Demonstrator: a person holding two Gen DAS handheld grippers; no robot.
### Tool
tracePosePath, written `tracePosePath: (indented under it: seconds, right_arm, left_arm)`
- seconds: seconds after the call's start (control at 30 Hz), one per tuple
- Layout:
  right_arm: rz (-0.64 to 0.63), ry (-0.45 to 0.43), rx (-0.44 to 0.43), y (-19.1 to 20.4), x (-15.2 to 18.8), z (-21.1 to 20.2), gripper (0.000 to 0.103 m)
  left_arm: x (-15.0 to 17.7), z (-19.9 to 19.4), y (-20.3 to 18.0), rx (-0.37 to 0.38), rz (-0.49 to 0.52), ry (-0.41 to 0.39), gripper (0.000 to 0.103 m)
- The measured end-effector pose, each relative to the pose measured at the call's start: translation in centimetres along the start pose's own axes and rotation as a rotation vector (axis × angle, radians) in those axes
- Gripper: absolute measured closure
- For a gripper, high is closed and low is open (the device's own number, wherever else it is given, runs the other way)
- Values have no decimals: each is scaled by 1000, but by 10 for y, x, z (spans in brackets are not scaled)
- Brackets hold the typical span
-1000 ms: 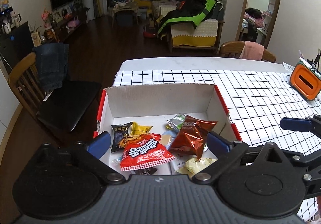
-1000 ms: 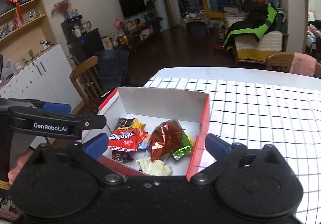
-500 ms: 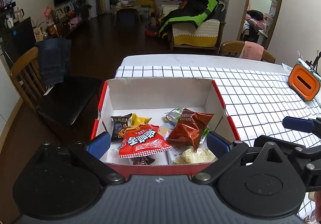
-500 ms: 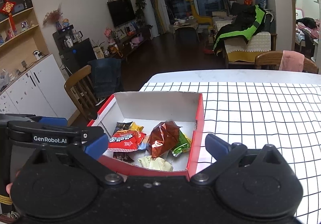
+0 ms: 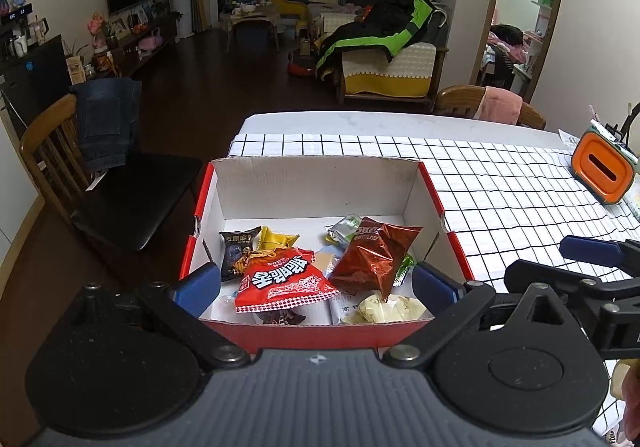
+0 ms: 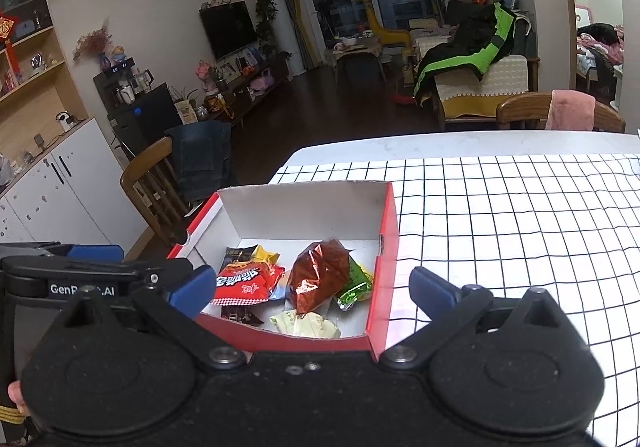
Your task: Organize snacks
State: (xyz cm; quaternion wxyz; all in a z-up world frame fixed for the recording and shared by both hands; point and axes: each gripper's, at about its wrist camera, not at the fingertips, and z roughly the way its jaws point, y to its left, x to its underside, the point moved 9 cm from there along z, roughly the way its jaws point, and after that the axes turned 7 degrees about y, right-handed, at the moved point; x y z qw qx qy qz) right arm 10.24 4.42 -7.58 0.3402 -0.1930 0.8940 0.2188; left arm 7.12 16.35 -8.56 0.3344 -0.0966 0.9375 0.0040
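A red cardboard box [image 5: 316,183] with a white inside stands at the table's left end and holds several snack packets. Among them are a red bag [image 5: 280,279], a shiny brown bag [image 5: 374,259], a black packet [image 5: 236,251] and a pale packet [image 5: 386,309]. My left gripper [image 5: 316,285] hangs open just in front of the box's near wall, nothing between its blue fingers. From the right wrist view the same box [image 6: 390,231], red bag [image 6: 248,283] and brown bag [image 6: 320,275] show, with my right gripper [image 6: 312,287] open and empty before the near wall.
The table carries a white cloth with a black grid [image 5: 500,191]. An orange and green holder [image 5: 602,171] stands at the far right. A wooden chair with jeans over its back [image 5: 104,119] is left of the table; another chair with a pink towel [image 5: 496,107] is beyond it.
Both grippers have drawn back toward me and risen a little, so the box's red near wall has come into view. The packets lie as before.
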Motion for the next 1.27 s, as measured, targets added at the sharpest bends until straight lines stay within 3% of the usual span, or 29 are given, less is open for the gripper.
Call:
tracePosePath:
  seconds: [0.83, 1.27]
  right_arm:
    - [50, -11, 29, -4, 6, -8, 0]
    - [61, -7, 36, -8, 9, -10, 0]
  left_arm:
    - [7, -15, -7, 17, 9, -40, 1]
    - [12, -17, -11, 31, 11, -24, 1]
